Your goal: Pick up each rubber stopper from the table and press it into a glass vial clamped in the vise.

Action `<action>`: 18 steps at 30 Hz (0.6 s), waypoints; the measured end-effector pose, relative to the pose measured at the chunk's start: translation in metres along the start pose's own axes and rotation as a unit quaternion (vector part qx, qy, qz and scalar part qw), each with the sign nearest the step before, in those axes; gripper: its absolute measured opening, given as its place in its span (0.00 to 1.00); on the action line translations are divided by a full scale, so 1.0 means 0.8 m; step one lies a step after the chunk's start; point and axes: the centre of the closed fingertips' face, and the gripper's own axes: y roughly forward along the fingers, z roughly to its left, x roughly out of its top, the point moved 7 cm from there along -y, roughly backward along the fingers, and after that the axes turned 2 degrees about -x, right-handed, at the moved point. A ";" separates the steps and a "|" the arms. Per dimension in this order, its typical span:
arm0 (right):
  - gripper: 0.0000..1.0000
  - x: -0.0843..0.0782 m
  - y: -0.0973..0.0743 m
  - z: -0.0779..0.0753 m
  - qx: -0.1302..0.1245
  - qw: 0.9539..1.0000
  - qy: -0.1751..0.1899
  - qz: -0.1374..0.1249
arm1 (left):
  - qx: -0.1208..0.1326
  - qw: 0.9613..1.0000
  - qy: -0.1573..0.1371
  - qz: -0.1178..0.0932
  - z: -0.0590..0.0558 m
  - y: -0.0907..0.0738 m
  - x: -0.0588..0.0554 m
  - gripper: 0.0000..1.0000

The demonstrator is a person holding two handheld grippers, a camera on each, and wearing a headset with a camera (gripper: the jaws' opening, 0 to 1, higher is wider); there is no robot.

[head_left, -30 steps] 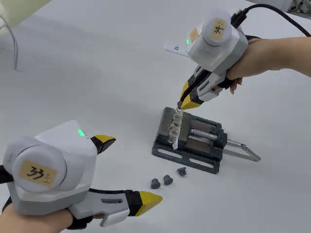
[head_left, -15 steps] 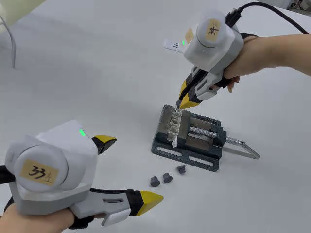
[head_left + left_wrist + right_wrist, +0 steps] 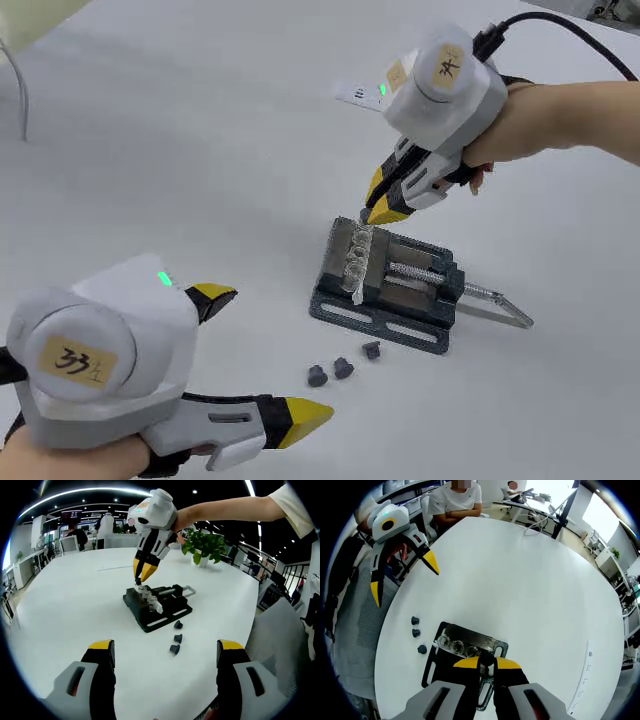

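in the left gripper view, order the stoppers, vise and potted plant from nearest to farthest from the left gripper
1. rubber stoppers, just ahead, slightly right.
2. vise, behind them, near the centre.
3. potted plant, farthest back, upper right.

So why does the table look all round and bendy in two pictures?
Left gripper view: a fisheye lens bends the table rim and ceiling lights into curves. Right gripper view: same bulge, things shrink toward the edge. Head view: plain lens, flat table, vise sharp.

Matt dark metal vise (image 3: 381,325), clear glass vials (image 3: 357,260), smooth table (image 3: 200,150).
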 end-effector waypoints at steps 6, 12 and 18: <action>0.04 -0.003 0.000 0.005 -0.005 1.000 0.002 -0.015 | -0.004 1.000 0.001 0.002 -0.002 0.002 -0.001 0.82; 0.04 -0.005 0.001 0.006 -0.026 0.999 0.019 -0.017 | -0.004 1.000 0.001 0.003 -0.002 0.003 -0.003 0.82; 0.03 -0.008 0.002 0.011 -0.058 0.996 0.065 -0.035 | -0.005 1.000 0.001 0.003 -0.003 0.003 -0.004 0.82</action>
